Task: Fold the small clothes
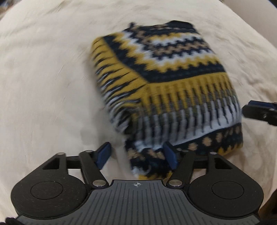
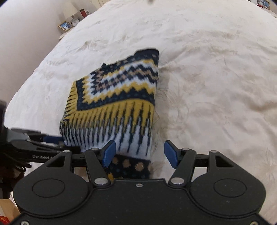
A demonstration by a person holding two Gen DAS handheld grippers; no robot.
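Knitwear in navy, mustard and white, a patterned sweater (image 1: 166, 83), is seen folded into a compact block on a cream bedspread (image 1: 43, 69). Zigzag bands are shown on its upper face, long spiked stripes run down toward the cameras, and a navy hem with tan dots lies nearest the grippers. In the left wrist view the picture is smeared by motion blur, so fine detail of the knit cannot be made out.

The left gripper (image 1: 136, 156) is held low at the near left corner of the sweater, its blue pads spread apart; the right-hand pad (image 1: 170, 157) is set against the hem, while the other pad is seen over bare bedspread. No fabric is pinched between them. The right gripper (image 2: 139, 154) is likewise held with its pads apart, at the near right corner: its left pad (image 2: 109, 152) overlaps the white and navy knit, and its other pad stands over the bedspread just beside the sweater's edge. Whether either pad presses on the cloth cannot be told.

Each tool is caught in the other's view: the right gripper's black tip at the sweater's right side, the left gripper's body at the left edge of the right wrist view.

Around the work, the bedspread is rumpled into shallow creases. Beyond the bed, a picture frame (image 2: 65, 25), a small clock (image 2: 74, 21) and a red container (image 2: 83, 13) are seen on a bedside surface, well apart from the sweater.
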